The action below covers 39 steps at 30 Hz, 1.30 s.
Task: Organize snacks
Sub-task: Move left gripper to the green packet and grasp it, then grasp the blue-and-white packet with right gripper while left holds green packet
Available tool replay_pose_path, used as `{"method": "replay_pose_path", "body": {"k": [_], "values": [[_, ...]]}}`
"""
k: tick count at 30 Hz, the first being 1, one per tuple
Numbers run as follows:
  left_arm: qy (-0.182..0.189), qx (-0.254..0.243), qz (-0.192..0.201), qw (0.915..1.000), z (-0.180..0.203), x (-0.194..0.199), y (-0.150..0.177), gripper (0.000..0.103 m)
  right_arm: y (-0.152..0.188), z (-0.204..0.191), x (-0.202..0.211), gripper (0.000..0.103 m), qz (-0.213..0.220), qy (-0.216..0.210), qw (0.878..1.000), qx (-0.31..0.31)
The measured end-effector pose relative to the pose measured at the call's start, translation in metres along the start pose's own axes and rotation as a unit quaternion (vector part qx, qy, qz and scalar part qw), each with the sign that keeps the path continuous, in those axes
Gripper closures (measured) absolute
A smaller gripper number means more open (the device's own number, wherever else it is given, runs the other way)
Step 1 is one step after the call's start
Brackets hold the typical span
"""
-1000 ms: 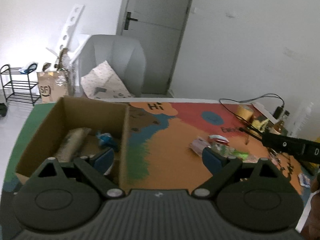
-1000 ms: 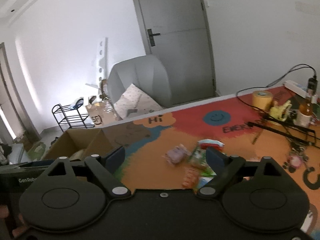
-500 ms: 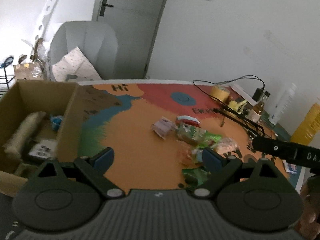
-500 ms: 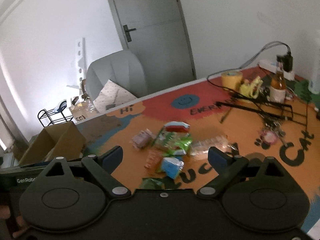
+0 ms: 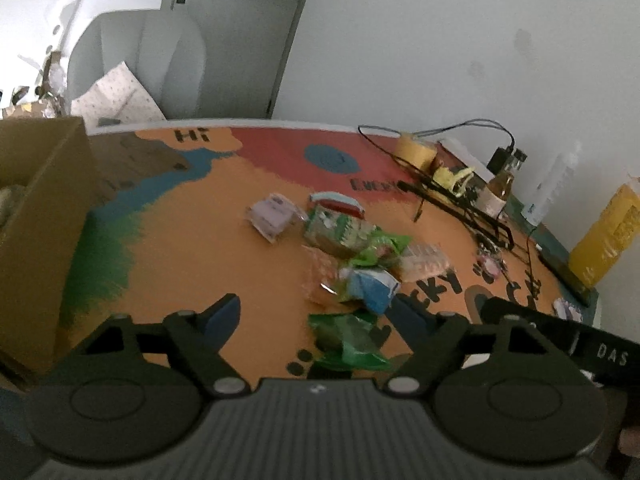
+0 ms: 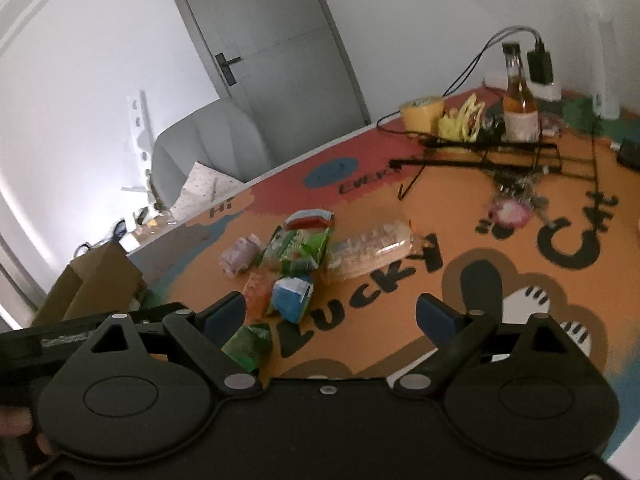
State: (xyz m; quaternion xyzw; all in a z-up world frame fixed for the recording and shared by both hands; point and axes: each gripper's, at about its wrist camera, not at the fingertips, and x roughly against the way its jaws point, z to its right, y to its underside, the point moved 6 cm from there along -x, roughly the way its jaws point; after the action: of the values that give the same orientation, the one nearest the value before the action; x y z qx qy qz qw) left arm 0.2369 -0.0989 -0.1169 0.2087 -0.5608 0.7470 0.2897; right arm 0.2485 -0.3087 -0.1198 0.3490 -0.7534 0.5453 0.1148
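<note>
A heap of snack packets lies on the orange mat: a purple pack, a green-and-white bag, a blue pouch, a clear wrapper and a green packet nearest me. My left gripper hovers over the green packet, its jaws closing but not touching it. The right gripper stands open above the mat, the green packet by its left finger, the blue pouch just beyond. A cardboard box sits at the left.
A black folding stand, a brown bottle, a yellow tape roll, cables and a keyring crowd the mat's far right. A yellow bag stands at the right edge. Beyond the table are a grey chair and a door.
Both grippers have swung right from the box and dropped toward the snack heap, which is now close under them. The left jaws have narrowed a little.
</note>
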Motion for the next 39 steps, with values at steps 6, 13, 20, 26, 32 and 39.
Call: {"method": "replay_pose_path", "body": {"k": [6, 13, 20, 26, 32, 39], "values": [[0.002, 0.009, -0.031, 0.9995, 0.003, -0.026, 0.011, 0.035, 0.006, 0.014, -0.009, 0.004, 0.004, -0.009, 0.999, -0.044], [0.008, 0.010, -0.062, 0.9980, 0.007, -0.050, 0.024, 0.056, 0.014, 0.018, -0.024, 0.004, -0.003, -0.002, 0.999, -0.053], [-0.009, -0.002, -0.066, 0.9978, 0.004, -0.052, 0.024, 0.075, 0.019, 0.016, -0.038, 0.005, -0.015, -0.002, 0.999, -0.050], [-0.013, -0.010, -0.049, 0.9987, -0.003, -0.040, 0.017, 0.075, 0.022, 0.005, -0.051, 0.015, -0.027, -0.010, 0.999, -0.036], [-0.021, -0.001, -0.036, 0.9992, -0.016, -0.036, 0.008, 0.076, 0.022, -0.004, -0.063, 0.023, -0.038, -0.016, 0.999, -0.024], [-0.032, 0.007, -0.026, 0.9991, -0.035, -0.033, -0.001, 0.075, 0.015, -0.014, -0.082, 0.023, -0.033, -0.013, 0.999, -0.012]]}}
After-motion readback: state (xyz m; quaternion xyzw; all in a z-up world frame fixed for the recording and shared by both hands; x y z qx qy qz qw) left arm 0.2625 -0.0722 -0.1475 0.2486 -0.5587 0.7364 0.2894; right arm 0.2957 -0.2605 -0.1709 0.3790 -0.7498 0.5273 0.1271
